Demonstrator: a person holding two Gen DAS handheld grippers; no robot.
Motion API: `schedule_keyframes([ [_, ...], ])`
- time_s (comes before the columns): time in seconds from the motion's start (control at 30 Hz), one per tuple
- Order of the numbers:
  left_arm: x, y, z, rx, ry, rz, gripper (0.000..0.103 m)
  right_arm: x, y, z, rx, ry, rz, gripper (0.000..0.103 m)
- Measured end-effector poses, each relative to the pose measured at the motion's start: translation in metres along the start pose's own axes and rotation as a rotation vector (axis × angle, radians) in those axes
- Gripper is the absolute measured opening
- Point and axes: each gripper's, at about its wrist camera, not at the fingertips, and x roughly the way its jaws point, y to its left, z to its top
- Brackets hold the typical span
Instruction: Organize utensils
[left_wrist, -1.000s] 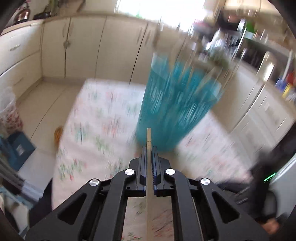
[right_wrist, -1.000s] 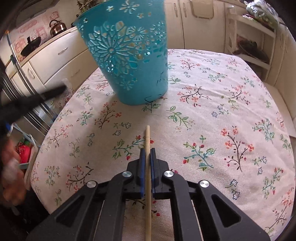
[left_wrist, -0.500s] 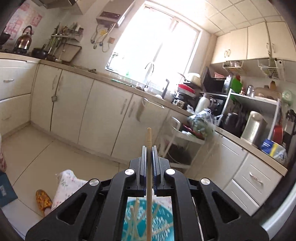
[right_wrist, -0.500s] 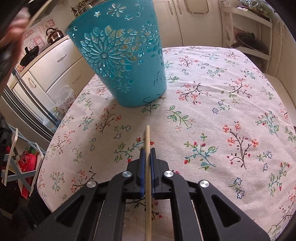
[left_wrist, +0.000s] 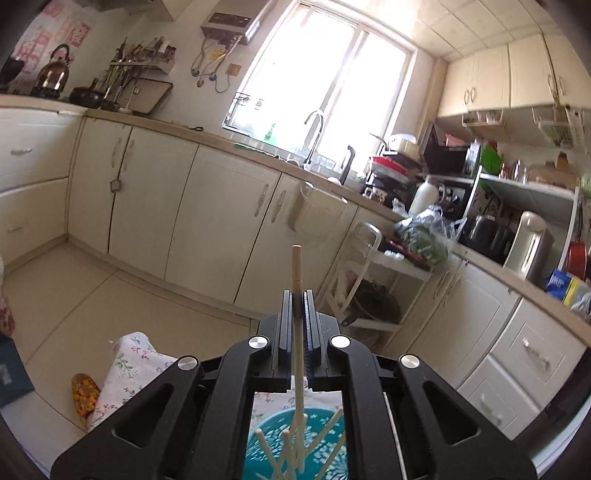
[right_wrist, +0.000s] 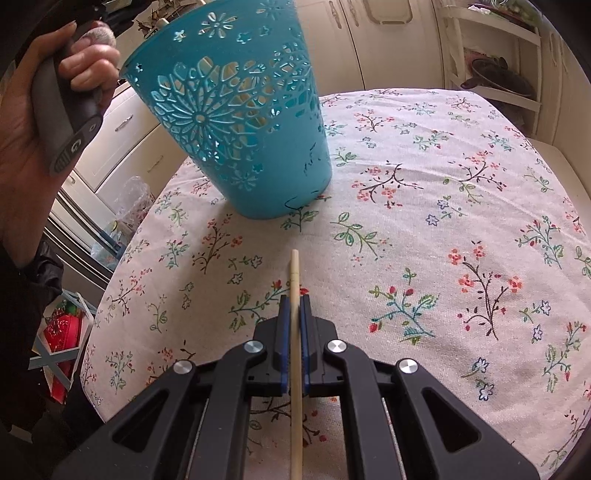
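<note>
A teal cut-out basket stands on the floral tablecloth at the far left. My left gripper is shut on a wooden chopstick and holds it upright above the basket, whose open top shows below with several chopsticks inside. My right gripper is shut on another wooden chopstick, low over the cloth in front of the basket. The hand holding the left gripper's handle shows beside the basket's rim.
Kitchen cabinets, a sink under the window and a white rack trolley lie beyond the table. A cluttered counter runs at the right. A slipper lies on the floor by the table's corner.
My left gripper swung up from facing the basket's side to a spot above its opening, chopstick upright. The right gripper stayed nearly still with its chopstick.
</note>
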Motion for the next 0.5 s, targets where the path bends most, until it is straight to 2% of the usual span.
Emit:
schedule_keyframes([
  [0.17,-0.002,-0.007,-0.017,0.079,0.093,-0.003,0.005,0.0,0.002,0.0,-0.01,0.002,-0.01,0.006],
  [0.27,0.002,-0.015,-0.033,0.16,0.215,-0.014,0.006,0.0,0.005,-0.001,-0.026,0.001,-0.023,0.006],
  [0.33,-0.006,-0.015,-0.041,0.186,0.236,-0.008,0.009,0.0,0.006,-0.001,-0.021,0.002,-0.022,0.006],
  [0.43,-0.029,-0.006,-0.045,0.176,0.223,0.012,0.028,-0.002,0.002,-0.002,0.018,0.006,0.002,0.006],
  [0.5,-0.047,0.005,-0.047,0.15,0.194,0.042,0.049,-0.004,-0.005,-0.002,0.055,0.006,0.026,0.006],
])
